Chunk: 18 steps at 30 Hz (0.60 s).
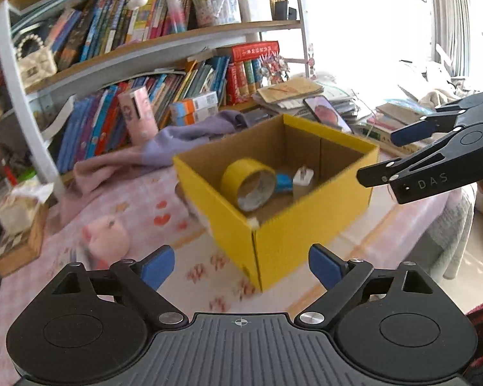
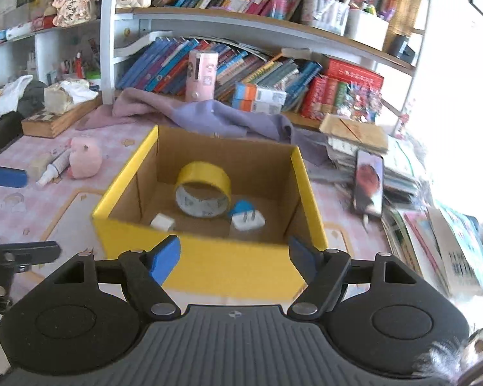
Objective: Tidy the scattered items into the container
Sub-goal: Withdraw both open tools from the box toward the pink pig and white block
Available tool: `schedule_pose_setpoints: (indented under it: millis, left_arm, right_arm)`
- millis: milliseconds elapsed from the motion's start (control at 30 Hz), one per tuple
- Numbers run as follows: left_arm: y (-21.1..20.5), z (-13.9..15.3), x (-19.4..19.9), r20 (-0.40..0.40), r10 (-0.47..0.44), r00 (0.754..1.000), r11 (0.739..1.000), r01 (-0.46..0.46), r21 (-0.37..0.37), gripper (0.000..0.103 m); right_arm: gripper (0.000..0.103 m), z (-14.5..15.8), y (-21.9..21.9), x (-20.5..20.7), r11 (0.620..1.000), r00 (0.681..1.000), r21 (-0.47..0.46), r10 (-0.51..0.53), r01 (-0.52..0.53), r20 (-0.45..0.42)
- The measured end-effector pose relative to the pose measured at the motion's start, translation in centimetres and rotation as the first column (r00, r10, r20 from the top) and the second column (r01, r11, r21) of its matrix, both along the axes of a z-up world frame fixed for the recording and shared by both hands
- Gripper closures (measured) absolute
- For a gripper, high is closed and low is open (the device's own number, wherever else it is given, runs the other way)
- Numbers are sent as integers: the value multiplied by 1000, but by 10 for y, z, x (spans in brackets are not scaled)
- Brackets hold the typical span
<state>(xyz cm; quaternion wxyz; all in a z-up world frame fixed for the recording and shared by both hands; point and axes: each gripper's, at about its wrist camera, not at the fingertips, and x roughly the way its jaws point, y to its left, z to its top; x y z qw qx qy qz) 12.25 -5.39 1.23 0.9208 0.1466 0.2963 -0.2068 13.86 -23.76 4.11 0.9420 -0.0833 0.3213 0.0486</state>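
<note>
A yellow cardboard box (image 1: pixel 306 234) (image 2: pixel 209 263) stands on the pink tablecloth. Inside lie a yellow tape roll (image 1: pixel 249 183) (image 2: pixel 204 189), a blue and white plug (image 2: pixel 246 217) (image 1: pixel 285 181) and a small white charger cube (image 2: pixel 162 222) (image 1: pixel 302 181). A pink plush toy (image 1: pixel 104 236) (image 2: pixel 83 159) and a small white tube (image 2: pixel 53 169) lie on the cloth left of the box. My left gripper (image 1: pixel 240 267) is open and empty, in front of the box. My right gripper (image 2: pixel 235 254) is open and empty, at the box's near wall.
A purple cloth (image 2: pixel 209 115) lies behind the box, before a bookshelf (image 2: pixel 241 64). A phone (image 2: pixel 368 181) rests on stacked books to the right. A wooden tray (image 2: pixel 58 119) with tissue sits at the left. The right gripper (image 1: pixel 402 154) shows in the left wrist view.
</note>
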Motion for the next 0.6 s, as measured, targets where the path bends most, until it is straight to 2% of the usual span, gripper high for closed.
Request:
schedule_pose_setpoints:
  millis: [233,400,600]
  left_arm:
    - [35,-13,-39,-26,40,999,999,-40,1,10]
    - [64,-15,-58,-9,109,994,994,-109,14,10]
    - [103,-15,-70,-10,214,977,977,-214,-8,10]
  right_arm:
    - [27,-17,36,-42,1000,999,12,-13,13,-30]
    - [26,-24,71,-57,999,999,20,29,-28,-41]
    - [25,-25,115,-64,994,993,10,109,-108,-41]
